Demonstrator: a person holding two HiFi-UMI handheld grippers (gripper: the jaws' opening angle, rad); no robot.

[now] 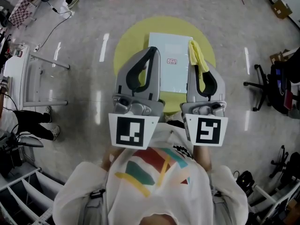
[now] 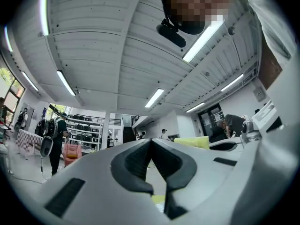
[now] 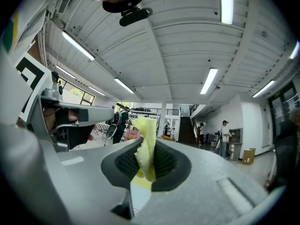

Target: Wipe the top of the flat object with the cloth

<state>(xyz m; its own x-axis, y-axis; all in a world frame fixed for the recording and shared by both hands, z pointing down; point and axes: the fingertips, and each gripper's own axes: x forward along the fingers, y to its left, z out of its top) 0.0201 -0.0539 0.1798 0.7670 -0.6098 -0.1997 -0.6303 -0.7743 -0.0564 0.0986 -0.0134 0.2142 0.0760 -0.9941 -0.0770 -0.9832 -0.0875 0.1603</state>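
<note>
Fingers (image 3: 165,162) of the right gripper (image 3: 147,146) are pinching the yellow cloth (image 3: 145,125), holding it aloft above the white flat object (image 1: 174,78) lying on the round yellow surface (image 1: 124,50). The left gripper (image 2: 151,146) is hanging beside it, closed on nothing. Cloth is not touching the top; whether wiping is finished or pending, I cannot tell.

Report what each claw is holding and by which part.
Right claw: shut on the yellow cloth, pinched at a bunched fold, one end poking past the tips. Left claw: shut, empty.
</note>
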